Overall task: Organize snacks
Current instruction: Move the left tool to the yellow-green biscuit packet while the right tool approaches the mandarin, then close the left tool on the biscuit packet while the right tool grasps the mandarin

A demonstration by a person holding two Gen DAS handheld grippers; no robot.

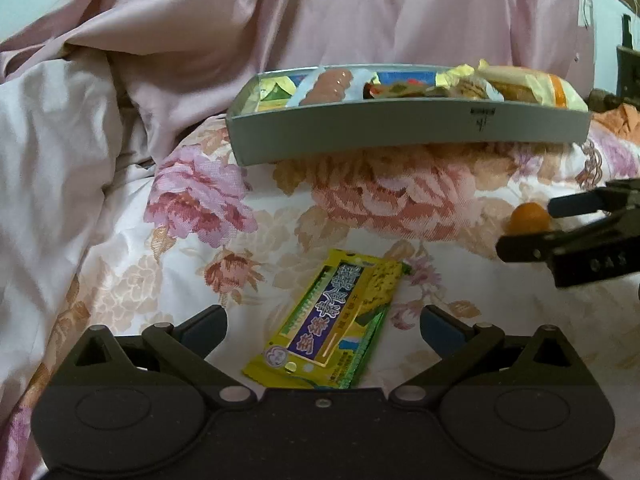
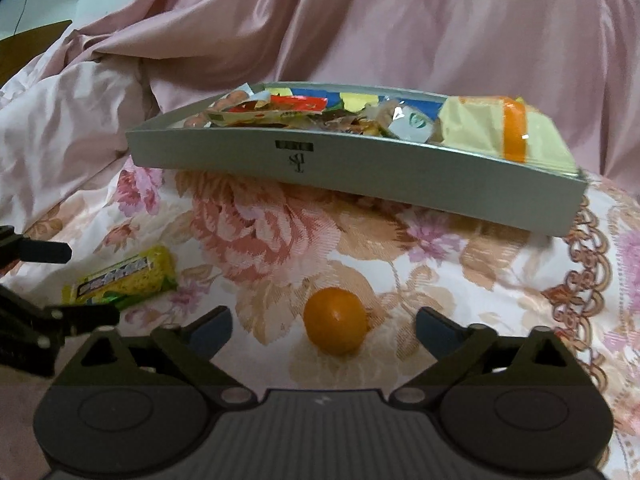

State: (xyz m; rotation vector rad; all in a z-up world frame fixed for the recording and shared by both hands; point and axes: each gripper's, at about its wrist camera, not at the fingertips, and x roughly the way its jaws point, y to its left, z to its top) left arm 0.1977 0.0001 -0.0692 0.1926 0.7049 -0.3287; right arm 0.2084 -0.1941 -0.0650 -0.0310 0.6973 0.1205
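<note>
The floral bedspread (image 1: pixel 192 200) carries everything, with a pink blanket (image 1: pixel 280 20) heaped behind the grey box (image 2: pixel 360 168), already crowded with packets, presumably the snacks' home. In front of the box lie two strays: a yellow biscuit packet (image 1: pixel 332 320) between the left gripper's (image 1: pixel 324 328) spread, empty jaws, and a small orange (image 2: pixel 335 326) between the right gripper's (image 2: pixel 324 328), also apart. Nothing blocks either.
</note>
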